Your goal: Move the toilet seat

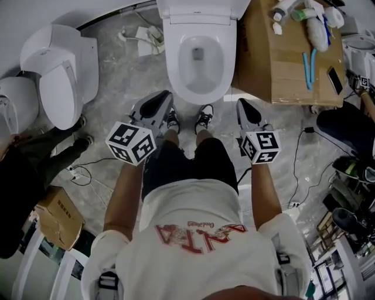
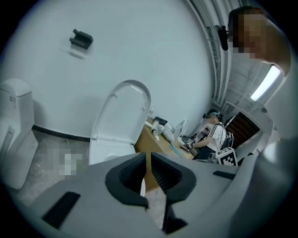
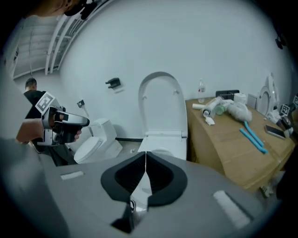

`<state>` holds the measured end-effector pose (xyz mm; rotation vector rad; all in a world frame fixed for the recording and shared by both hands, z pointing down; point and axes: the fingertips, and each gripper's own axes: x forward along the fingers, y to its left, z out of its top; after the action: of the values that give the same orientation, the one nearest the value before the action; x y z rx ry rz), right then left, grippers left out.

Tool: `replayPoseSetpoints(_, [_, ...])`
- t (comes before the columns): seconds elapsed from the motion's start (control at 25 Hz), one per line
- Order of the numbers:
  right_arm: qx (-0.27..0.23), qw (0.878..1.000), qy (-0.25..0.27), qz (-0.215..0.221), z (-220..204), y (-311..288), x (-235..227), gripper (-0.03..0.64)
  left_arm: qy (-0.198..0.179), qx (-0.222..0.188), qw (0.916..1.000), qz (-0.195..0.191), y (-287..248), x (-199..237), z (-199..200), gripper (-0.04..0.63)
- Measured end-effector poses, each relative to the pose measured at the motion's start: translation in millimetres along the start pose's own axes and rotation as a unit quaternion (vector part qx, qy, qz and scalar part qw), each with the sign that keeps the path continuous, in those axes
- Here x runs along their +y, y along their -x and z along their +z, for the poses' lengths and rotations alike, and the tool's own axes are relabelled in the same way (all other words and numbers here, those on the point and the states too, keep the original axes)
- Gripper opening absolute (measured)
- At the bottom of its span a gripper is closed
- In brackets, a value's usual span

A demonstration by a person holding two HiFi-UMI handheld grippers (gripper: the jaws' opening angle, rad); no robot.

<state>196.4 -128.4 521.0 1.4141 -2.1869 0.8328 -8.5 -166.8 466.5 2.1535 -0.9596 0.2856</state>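
White toilet seat upright, far; my left gripper and right gripper near the bowl front, both jaws together, holding nothing

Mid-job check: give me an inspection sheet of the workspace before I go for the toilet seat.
Surface: grey marbled floor.
Job's things: white ceramic toilet, bowl open, its lid standing upright.
Clutter: brown cardboard box right of the toilet, carrying bottles, a blue plastic tool and a phone.
Grippers: left gripper and right gripper both shut, empty, short of the toilet.
Cables: black cables on the floor at right and left.
Surroundings: second white toilet, lid closed, at left.
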Motion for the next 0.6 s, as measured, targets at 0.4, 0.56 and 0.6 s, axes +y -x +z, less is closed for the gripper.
replayPoseSetpoints(0.4, [0.074, 0.995, -0.072, -0.017, -101, -78, -28, 0.148, 0.091, 0.096, 0.9912, 0.004, -49, 81, -118, 0.109])
replayPoseSetpoints(0.56, [0.082, 0.991, -0.103, -0.036, -136, -101, -47, 0.175, 0.109, 0.114, 0.9873, 0.017, -71, 106, -160, 0.132])
replayPoseSetpoints(0.6, [0.083, 0.989, -0.111, -0.042, -145, -108, -51, 0.179, 0.118, 0.117, 0.9859, 0.021, -76, 113, -169, 0.135])
